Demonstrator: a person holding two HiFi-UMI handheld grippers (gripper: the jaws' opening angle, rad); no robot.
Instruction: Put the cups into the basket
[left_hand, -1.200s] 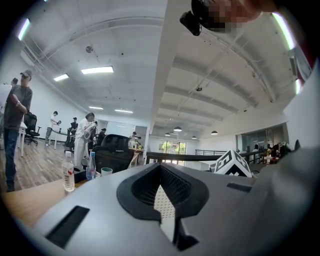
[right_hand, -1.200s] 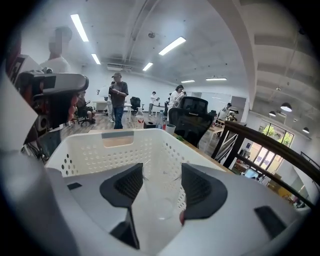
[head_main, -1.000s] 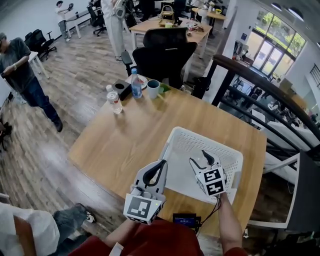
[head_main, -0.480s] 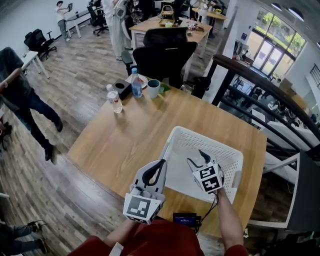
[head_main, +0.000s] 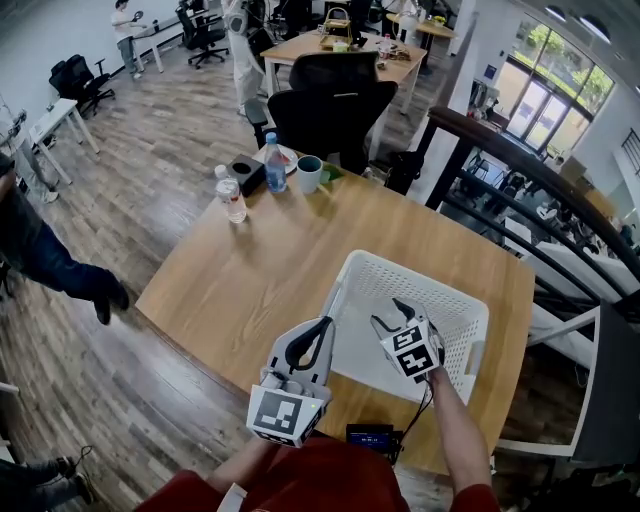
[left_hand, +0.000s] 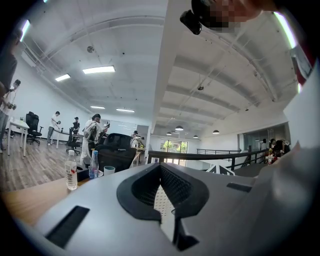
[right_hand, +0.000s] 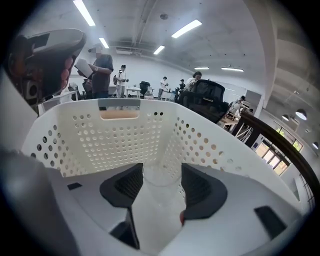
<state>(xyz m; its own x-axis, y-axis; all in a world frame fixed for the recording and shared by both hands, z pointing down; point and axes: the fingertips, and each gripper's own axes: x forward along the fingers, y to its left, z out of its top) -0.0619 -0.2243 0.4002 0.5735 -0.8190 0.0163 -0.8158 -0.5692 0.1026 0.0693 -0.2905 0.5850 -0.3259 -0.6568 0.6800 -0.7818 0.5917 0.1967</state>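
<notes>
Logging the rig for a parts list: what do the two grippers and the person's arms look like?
The left gripper and right gripper have grey bodies, black curved jaws and a white cube of black square markers. A black cable trails from the right one. The person wears a dark red top.

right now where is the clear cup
In the right gripper view the clear cup is clamped between the jaws of the right gripper, inside the white basket on the right side of the table.
</notes>
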